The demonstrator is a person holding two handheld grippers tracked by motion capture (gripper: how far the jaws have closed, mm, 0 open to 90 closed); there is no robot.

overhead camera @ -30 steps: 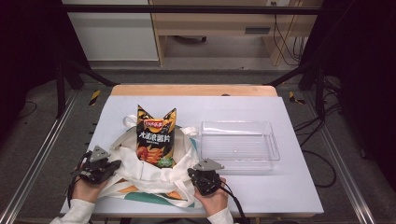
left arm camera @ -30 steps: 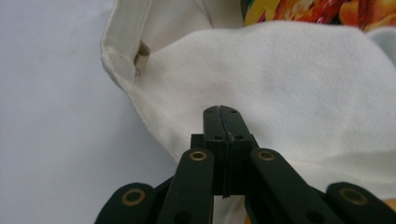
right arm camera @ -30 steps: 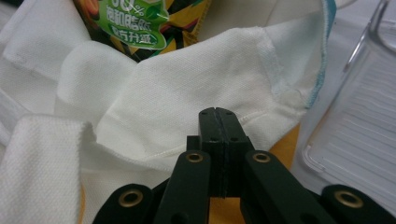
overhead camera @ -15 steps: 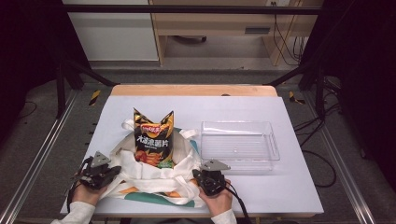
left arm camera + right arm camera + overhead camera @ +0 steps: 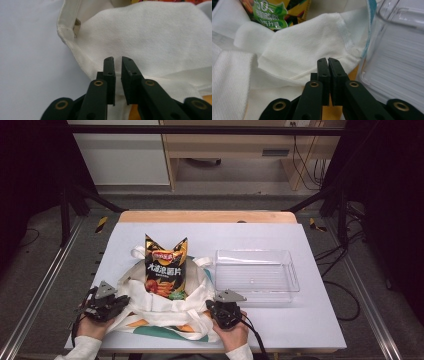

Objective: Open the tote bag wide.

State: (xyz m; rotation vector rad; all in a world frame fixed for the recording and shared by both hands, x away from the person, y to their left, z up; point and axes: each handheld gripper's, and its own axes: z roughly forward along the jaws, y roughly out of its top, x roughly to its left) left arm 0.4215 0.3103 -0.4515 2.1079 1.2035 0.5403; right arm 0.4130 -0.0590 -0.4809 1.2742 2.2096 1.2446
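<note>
- Chip bag (image 5: 165,269) stands upright inside white tote bag (image 5: 150,312) on worktop (image 5: 300,320), left of clear tray (image 5: 256,275).
- Left tongs (image 5: 117,65): nearly closed, pinching tote fabric.
- Right tongs (image 5: 328,65): pressed together on tote fabric.
- Judgement: 1 item bagged or awaiting removal; tray empty.

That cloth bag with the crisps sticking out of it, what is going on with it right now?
A person holds a pair of tongs in each hand at the near edge of a white cloth bag on the table. The left tongs and the right tongs each pinch the fabric of the bag, one at either side. A black crisp packet stands upright in the bag's mouth. A clear plastic tray lies empty beside the bag.
</note>
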